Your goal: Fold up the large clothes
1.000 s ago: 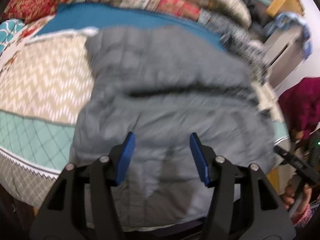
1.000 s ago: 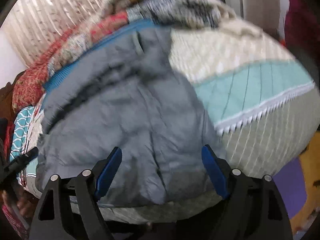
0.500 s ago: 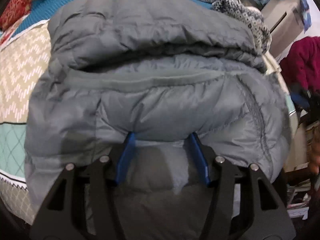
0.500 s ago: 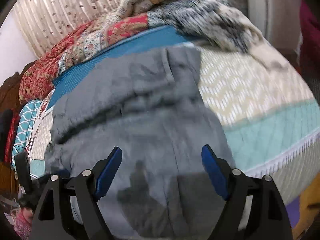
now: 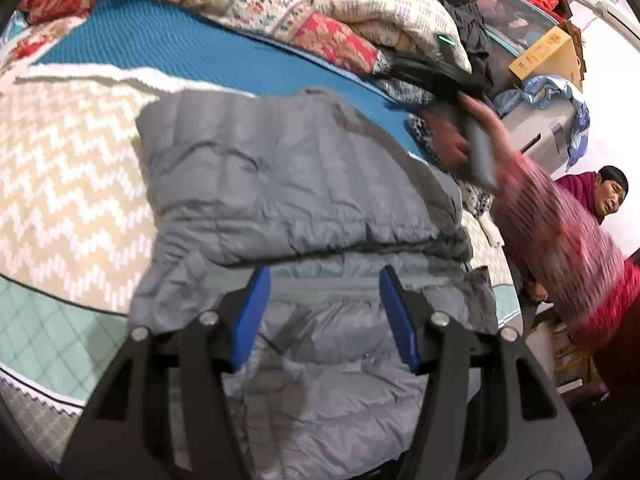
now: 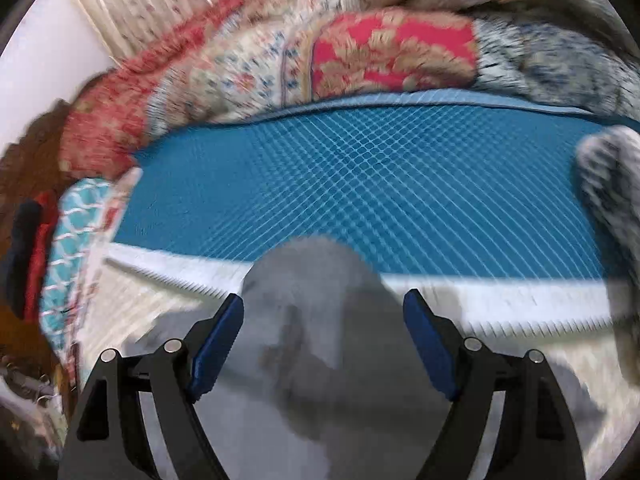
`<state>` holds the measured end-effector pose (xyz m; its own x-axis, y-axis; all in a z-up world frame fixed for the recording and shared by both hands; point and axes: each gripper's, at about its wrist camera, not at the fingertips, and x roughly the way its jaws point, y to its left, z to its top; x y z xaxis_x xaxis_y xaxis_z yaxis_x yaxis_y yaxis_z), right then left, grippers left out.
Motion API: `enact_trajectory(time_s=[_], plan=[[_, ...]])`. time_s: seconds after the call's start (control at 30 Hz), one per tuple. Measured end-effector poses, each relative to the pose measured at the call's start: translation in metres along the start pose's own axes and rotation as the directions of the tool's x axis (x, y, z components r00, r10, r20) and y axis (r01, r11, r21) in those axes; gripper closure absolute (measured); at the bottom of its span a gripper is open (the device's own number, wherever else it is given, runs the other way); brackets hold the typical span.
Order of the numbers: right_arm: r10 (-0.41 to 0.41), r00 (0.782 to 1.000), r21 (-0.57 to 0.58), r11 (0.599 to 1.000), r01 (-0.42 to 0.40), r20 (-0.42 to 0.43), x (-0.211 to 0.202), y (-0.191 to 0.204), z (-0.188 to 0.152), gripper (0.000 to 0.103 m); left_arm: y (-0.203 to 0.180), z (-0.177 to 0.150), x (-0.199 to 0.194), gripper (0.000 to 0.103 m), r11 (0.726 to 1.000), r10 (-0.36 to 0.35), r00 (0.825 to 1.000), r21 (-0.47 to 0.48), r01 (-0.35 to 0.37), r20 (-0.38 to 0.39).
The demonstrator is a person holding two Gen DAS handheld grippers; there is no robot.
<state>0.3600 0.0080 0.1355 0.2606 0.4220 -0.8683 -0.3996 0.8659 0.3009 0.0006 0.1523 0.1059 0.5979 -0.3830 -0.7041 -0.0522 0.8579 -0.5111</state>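
A bed (image 5: 60, 168) with a cream zigzag coverlet and a blue mat (image 6: 380, 184) carries stacked quilts (image 5: 312, 12) along its far side. The grey puffer jacket (image 5: 288, 184) lies folded on the coverlet, its far edge near the mat. The left gripper (image 5: 322, 304) and right gripper (image 6: 323, 322) both hover over the jacket with jaws wide, holding nothing.

Your left wrist camera looks down over the grey jacket (image 5: 304, 200) from close above; your right faces low across the bed toward the teal blanket (image 6: 380, 176). Both share these.
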Motion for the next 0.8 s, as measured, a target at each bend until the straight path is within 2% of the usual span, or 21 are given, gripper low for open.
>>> enact_trajectory(time_s=[0.07,0.13,0.17,0.2,0.23,0.27,0.3,0.43,0.5,0.57,0.63,0.67,0.7,0.8], plan=[[-0.017,0.999,0.000,1.000,0.017,-0.052,0.033,0.003,0.014,0.015,0.001,-0.008,0.008,0.049,0.999,-0.044,0.998,0.014,0.045,-0.039],[-0.039,0.987,0.010,0.999,0.041,-0.156,0.072,0.002,0.015,0.015,-0.006,-0.010,0.023,0.049,0.996,-0.075,0.995,0.036,0.078,-0.073],[-0.049,0.978,0.026,0.998,0.055,-0.204,0.085,-0.001,0.010,0.019,-0.013,-0.013,0.034,0.049,0.994,-0.090,0.991,0.048,0.095,-0.094],[-0.040,0.973,0.035,0.998,0.049,-0.227,0.093,-0.002,0.006,0.040,-0.018,-0.015,0.042,0.049,0.992,-0.102,0.989,0.058,0.109,-0.110],[-0.041,0.973,0.030,0.998,0.049,-0.228,0.094,-0.001,0.002,0.049,-0.023,-0.016,0.050,0.049,0.990,-0.108,0.986,0.073,0.118,-0.125],[-0.029,0.977,0.026,0.999,0.036,-0.210,0.088,0.002,-0.001,0.066,-0.028,-0.018,0.063,0.049,0.990,-0.091,0.986,0.094,0.105,-0.142],[-0.003,0.981,0.027,1.000,0.008,-0.194,0.081,0.003,-0.001,0.075,-0.030,-0.020,0.072,0.052,0.991,-0.073,0.986,0.103,0.090,-0.152],[0.036,0.997,-0.018,0.999,-0.037,-0.061,0.014,0.017,-0.004,0.077,-0.023,-0.022,0.106,0.059,0.995,0.006,0.981,0.096,0.013,-0.195],[0.058,0.998,-0.073,0.996,-0.058,0.002,-0.025,0.032,-0.016,0.078,-0.019,-0.018,0.112,0.065,0.996,0.048,0.979,0.084,-0.032,-0.198],[0.078,0.996,-0.126,0.990,-0.071,0.050,-0.058,0.046,-0.032,0.078,-0.021,-0.015,0.112,0.066,0.995,0.078,0.980,0.073,-0.065,-0.184],[0.104,0.991,-0.161,0.983,-0.089,0.086,-0.095,0.058,-0.064,0.079,-0.026,-0.015,0.099,0.067,0.996,0.082,0.981,0.033,-0.078,-0.173],[0.112,0.989,-0.171,0.981,-0.094,0.099,-0.109,0.062,-0.079,0.079,-0.029,-0.016,0.089,0.067,0.998,0.061,0.986,0.020,-0.059,-0.157],[0.126,0.985,-0.187,0.977,-0.103,0.116,-0.125,0.067,-0.099,0.079,-0.036,-0.019,0.070,0.067,0.999,0.030,0.992,0.029,-0.026,-0.125],[0.140,0.976,-0.237,0.966,-0.098,0.168,-0.161,0.073,-0.162,0.079,-0.046,-0.038,0.013,0.067,0.997,-0.007,1.000,0.083,0.009,-0.026]])
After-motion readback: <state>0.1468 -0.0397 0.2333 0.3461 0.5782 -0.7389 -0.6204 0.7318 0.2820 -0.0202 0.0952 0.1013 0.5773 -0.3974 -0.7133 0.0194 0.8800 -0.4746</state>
